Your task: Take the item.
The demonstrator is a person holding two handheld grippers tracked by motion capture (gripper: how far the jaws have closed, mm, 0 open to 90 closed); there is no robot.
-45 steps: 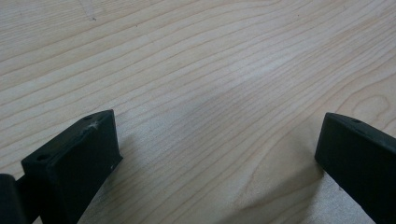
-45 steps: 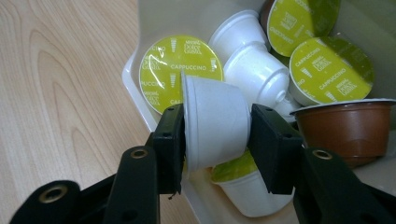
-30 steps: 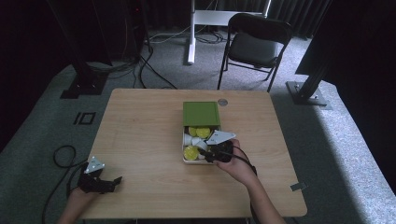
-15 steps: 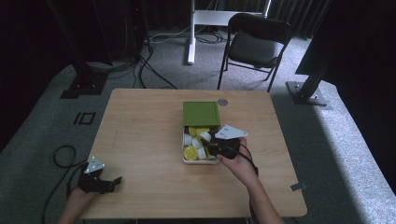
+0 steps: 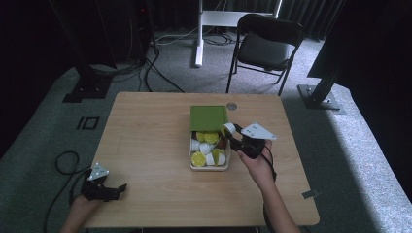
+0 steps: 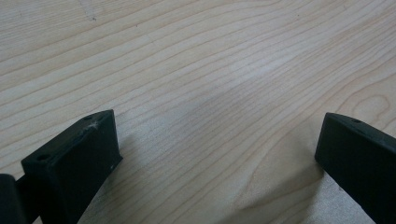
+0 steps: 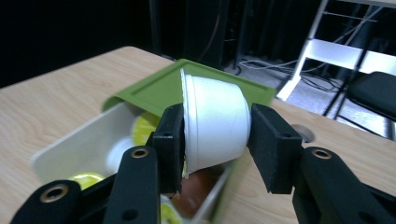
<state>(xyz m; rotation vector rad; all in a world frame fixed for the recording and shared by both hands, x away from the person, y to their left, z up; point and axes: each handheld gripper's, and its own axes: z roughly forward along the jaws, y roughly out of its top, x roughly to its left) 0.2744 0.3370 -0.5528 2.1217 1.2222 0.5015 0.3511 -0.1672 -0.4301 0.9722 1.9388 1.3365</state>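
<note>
The high view is dim around its borders, the far background nearly black. A soft band of daylight crosses the carpet (image 5: 369, 145) at the right, and the wooden table (image 5: 145, 145) is evenly lit, with no harsh glare. The picture is slightly soft and grainy.

In the left gripper view, the wood grain is sharp at centre; a pale sheen lies across it, and faint shadows sit beside the dark jaws.

In the right gripper view, the white cup (image 7: 215, 123) is brightly lit and slightly blurred at its rim. The far room is dark and out of focus.
</note>
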